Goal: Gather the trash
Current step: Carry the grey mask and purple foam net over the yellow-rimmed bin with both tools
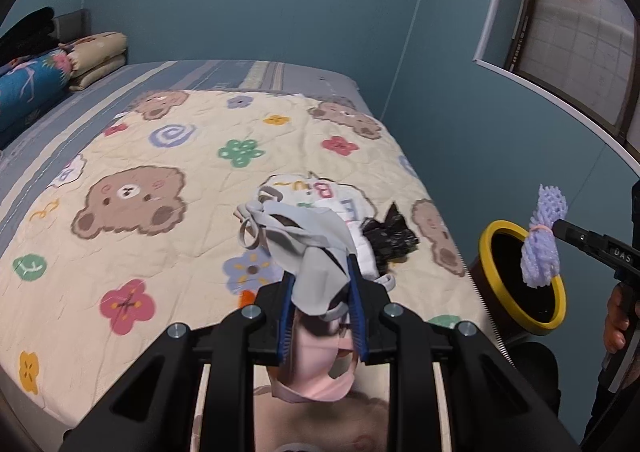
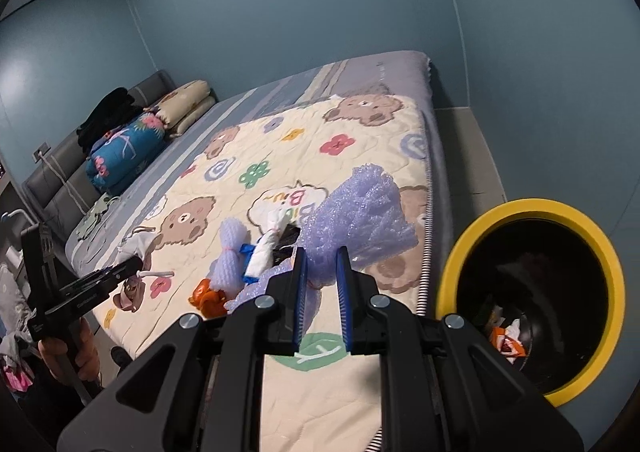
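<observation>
The pale pink face mask (image 1: 316, 376) hung blurred below the left gripper (image 1: 322, 284), whose frame hid part of it. The bottom of the yellow-rimmed black round bin (image 2: 452, 284) was dark, so beyond one orange-and-white scrap (image 2: 508, 340) its contents could not be made out, and its rim ran off the right edge. Left of the bin, the crumpled black plastic wrapper (image 2: 286, 242) showed only a sliver behind the purple foam-net sleeve (image 2: 360, 220).
</observation>
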A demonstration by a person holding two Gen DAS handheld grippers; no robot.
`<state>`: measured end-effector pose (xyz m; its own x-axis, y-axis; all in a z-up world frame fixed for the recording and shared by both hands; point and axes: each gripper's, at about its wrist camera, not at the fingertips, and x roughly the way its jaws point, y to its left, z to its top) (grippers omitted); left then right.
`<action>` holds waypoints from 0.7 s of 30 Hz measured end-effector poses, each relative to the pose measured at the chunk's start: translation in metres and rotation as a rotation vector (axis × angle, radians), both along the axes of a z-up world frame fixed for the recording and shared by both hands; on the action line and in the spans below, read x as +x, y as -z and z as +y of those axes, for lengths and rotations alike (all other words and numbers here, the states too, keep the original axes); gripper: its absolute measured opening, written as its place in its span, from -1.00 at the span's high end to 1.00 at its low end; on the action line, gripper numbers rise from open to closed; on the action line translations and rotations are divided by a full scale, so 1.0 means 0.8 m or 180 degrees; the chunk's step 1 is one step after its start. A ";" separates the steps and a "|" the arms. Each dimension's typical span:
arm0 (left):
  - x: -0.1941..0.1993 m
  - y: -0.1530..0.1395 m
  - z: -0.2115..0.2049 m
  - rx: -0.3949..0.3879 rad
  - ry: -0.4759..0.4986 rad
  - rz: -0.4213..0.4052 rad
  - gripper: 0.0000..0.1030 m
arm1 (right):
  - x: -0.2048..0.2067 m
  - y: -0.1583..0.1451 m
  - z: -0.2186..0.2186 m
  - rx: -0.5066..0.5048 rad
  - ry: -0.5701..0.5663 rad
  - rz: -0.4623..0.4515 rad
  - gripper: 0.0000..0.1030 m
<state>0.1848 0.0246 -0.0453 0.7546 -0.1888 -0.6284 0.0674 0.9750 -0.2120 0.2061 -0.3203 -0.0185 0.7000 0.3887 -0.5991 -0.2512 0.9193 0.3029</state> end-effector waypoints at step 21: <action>0.065 -0.024 -0.147 -0.0042 0.0738 -0.0079 0.57 | 0.005 -0.013 -0.109 -0.0023 0.0549 -0.0076 0.73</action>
